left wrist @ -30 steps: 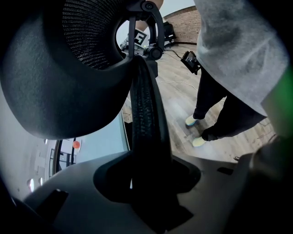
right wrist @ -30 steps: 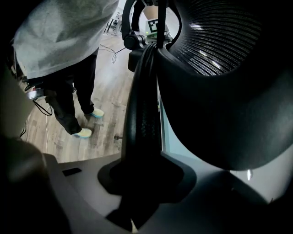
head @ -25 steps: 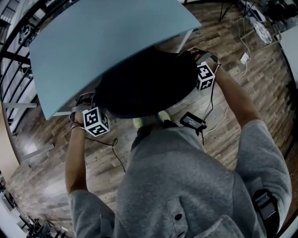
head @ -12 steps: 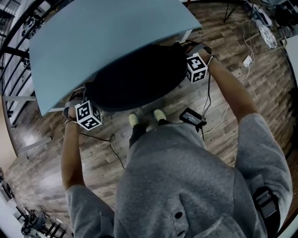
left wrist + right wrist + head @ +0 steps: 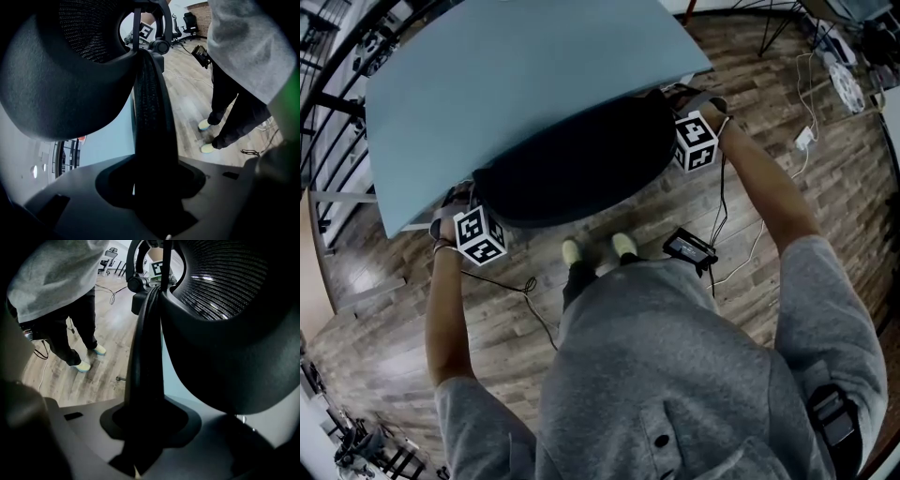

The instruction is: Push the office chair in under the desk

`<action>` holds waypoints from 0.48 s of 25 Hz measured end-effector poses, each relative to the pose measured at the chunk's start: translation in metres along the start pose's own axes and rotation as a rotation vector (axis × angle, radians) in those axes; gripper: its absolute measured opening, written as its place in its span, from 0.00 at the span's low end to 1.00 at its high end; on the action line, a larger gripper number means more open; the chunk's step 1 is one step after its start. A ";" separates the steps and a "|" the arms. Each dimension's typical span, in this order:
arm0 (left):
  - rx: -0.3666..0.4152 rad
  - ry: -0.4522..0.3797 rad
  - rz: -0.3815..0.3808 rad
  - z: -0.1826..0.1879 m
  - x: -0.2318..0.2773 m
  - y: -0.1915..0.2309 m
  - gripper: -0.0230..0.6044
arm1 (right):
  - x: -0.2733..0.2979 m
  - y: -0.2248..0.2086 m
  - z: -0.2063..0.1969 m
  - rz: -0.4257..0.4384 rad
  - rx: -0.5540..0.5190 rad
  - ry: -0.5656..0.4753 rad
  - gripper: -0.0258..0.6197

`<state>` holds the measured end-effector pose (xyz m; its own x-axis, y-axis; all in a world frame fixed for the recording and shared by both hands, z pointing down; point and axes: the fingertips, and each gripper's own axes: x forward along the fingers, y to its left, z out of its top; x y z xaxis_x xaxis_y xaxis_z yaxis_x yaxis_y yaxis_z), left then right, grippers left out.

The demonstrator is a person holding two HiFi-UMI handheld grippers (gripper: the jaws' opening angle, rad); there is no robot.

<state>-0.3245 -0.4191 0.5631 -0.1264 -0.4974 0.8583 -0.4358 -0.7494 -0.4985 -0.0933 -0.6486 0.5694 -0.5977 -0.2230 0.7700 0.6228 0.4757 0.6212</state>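
Left tongs [image 5: 151, 185] and right tongs [image 5: 140, 427] are both clamped on the chair [image 5: 577, 159] back's side edges. Chair's mid-frame, its upper part tucked under the blue bench [image 5: 506, 75].

The office chair [image 5: 581, 164] is black, with a woven mesh back [image 5: 220, 282] framed by a thick dark rim [image 5: 149, 117]. From above, its rounded back bulges out past the near long edge of the desk [image 5: 506, 84], and the rest sits under the top. The desk is a plain, pale blue-grey slab that stands skewed on the wood-plank floor [image 5: 394, 328].
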 end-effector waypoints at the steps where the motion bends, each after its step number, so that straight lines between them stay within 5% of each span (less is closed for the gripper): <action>1: -0.002 0.002 -0.001 0.000 0.000 0.001 0.33 | 0.000 -0.001 0.000 0.000 -0.003 -0.004 0.23; 12: -0.008 0.002 0.018 0.011 0.001 0.009 0.33 | -0.001 -0.007 -0.013 -0.007 -0.008 -0.011 0.23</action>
<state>-0.3182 -0.4309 0.5582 -0.1363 -0.5100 0.8493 -0.4409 -0.7365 -0.5130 -0.0899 -0.6628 0.5663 -0.6076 -0.2168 0.7641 0.6227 0.4671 0.6277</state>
